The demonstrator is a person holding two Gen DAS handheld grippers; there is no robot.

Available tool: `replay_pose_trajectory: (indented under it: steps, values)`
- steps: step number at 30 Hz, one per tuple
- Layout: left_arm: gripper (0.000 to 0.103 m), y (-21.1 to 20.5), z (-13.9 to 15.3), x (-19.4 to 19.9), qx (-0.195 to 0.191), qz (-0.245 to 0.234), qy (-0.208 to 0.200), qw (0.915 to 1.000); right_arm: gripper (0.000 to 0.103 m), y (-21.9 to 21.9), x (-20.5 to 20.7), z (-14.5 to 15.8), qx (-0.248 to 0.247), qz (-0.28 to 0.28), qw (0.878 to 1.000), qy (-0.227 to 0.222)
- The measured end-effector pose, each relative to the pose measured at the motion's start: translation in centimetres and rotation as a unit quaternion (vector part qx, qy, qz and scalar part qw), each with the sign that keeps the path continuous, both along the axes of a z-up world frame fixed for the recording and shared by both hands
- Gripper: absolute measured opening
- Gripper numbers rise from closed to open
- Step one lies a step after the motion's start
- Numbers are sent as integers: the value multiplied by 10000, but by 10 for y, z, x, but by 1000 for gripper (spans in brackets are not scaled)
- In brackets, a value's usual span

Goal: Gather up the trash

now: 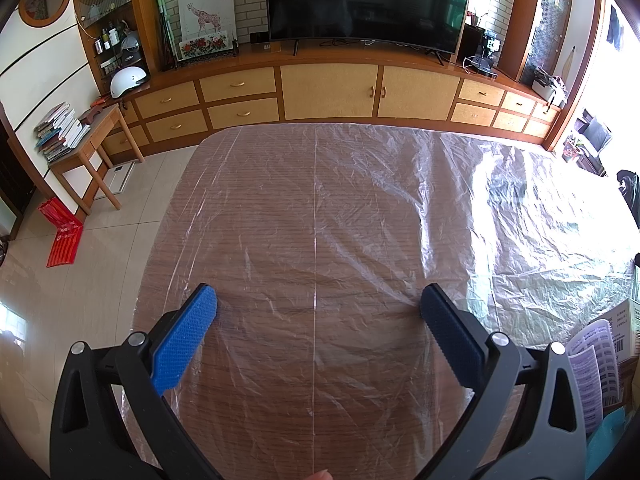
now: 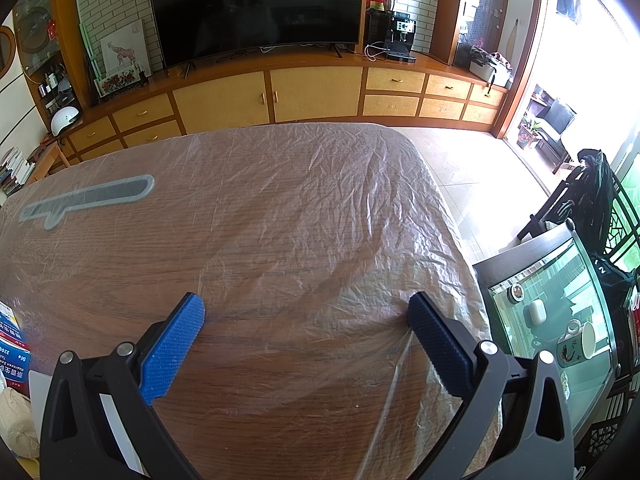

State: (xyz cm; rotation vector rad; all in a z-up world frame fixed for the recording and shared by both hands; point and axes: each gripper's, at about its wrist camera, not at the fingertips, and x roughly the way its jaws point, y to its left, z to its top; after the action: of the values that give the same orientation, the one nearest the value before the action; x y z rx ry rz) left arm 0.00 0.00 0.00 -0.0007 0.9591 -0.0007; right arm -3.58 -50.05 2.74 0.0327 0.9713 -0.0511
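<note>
beyond both spread grippers, perhaps a wrapper

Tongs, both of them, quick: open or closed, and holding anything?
Left tongs: open, holding nothing, over the table.
Right tongs: open, holding nothing.

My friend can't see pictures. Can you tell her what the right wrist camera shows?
The open right gripper hovers over a wooden table covered in crinkly clear plastic, holding nothing. Behind stand a big dark TV and yellow cabinets.
</note>
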Motion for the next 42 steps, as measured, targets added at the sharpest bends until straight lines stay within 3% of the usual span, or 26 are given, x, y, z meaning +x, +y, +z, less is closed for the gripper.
replay_pose_trajectory:
  steps: [42]
  values:
    - [102,3,-2,4,2,20,-1,10000,99,-1,2,0,1,0,10000,1]
